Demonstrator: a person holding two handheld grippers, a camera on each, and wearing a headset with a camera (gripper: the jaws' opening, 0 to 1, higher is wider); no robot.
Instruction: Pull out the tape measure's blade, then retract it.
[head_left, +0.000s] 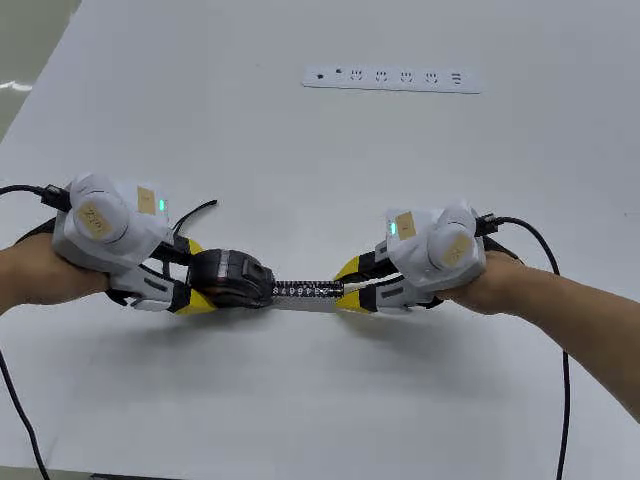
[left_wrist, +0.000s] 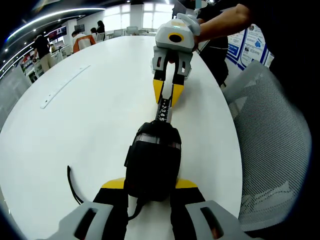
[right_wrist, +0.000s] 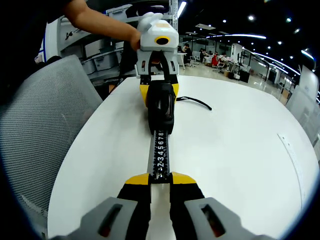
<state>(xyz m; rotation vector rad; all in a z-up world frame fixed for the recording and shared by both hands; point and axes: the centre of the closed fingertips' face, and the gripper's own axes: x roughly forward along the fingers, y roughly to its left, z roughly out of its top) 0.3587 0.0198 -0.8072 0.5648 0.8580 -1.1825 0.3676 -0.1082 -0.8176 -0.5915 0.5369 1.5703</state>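
Our left gripper (head_left: 195, 275) is closed on the tape measure (head_left: 232, 278) over the table (head_left: 300, 150); our right gripper (right_wrist: 160, 179) pinches the blade (head_left: 308, 289) tip. Only a short numbered stretch is out, so we judge pulling underway, retraction yet to come.

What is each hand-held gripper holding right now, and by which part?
The left hand-held gripper grips the tape measure's black case by its two sides; the right hand-held gripper pinches the blade at its free end.
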